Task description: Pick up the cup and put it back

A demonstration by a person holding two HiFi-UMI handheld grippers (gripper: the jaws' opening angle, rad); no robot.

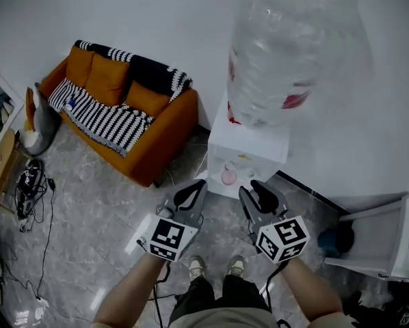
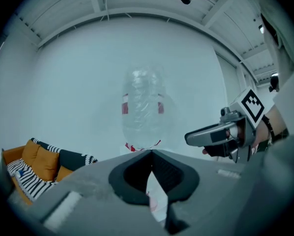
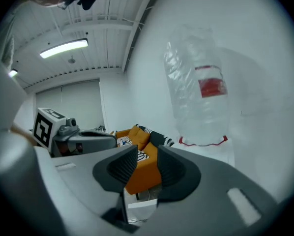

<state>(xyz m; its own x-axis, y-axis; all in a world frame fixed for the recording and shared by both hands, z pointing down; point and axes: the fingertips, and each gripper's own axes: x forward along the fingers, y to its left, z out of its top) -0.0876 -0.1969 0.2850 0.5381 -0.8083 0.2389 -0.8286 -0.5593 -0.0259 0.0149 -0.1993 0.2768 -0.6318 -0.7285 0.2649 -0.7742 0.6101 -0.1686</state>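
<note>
Hovering side by side above the grey stone floor, both tools point toward the white water dispenser at 12 o'clock. The left tool has its jaws pressed together at the tips, with nothing pinched between them. The right tool keeps a narrow slit between its jaws. Only the orange sofa, well behind, shows through that slit, so this tool grips nothing.

The pink cup stands upright in the dispenser's open recess, under the big clear water bottle with its red label. It lies just ahead of the tools and between their tips, at about 1 o'clock from the left tool and 11 o'clock from the right. Neither tool touches it.

At 10 o'clock in the head view, the sofa carries a black-and-white striped blanket over its seat and back. The person's shoes show at 6 o'clock, between the two forearms. Dark cables lie on the floor at 8 o'clock.
</note>
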